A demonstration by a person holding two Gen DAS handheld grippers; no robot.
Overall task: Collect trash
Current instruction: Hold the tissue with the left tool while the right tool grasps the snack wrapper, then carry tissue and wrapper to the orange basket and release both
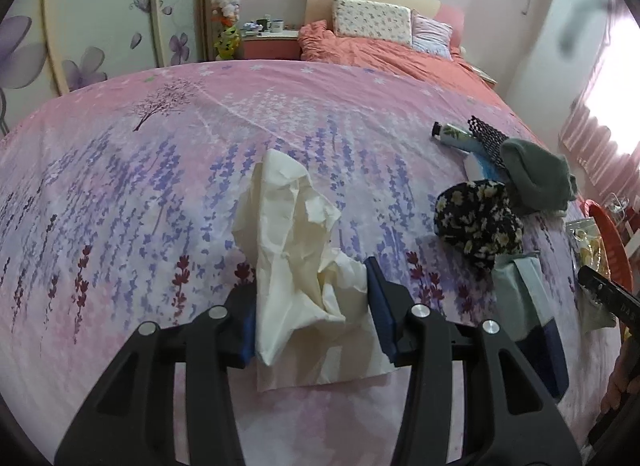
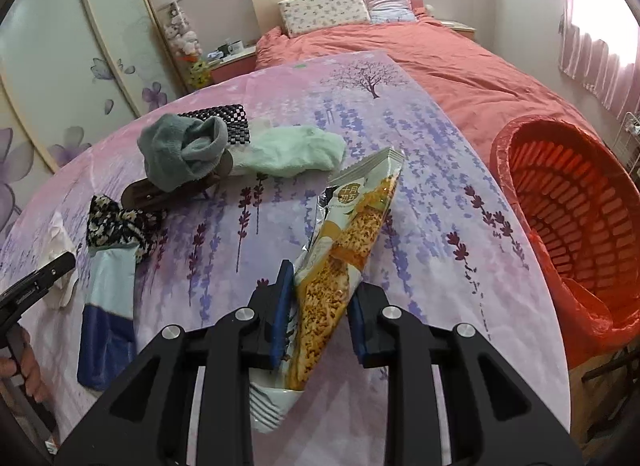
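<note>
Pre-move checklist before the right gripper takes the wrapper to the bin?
1. Snack wrapper between right gripper fingers: ok.
2. Firm clamp on it: cannot tell; a gap shows beside the right-hand pad.
3. Red bin open, liner in, to the right: ok.
4. Path over the tablecloth to the bin free: ok.
5. Left gripper straddles the tissue: ok; clamp cannot tell.
6. Socks apart from the wrapper: ok.

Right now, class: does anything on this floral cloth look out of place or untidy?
Yes. A crumpled tissue sits between the left gripper pads, and a snack wrapper lies between the right gripper pads. Both are litter among socks; the red basket stands beside them.
</note>
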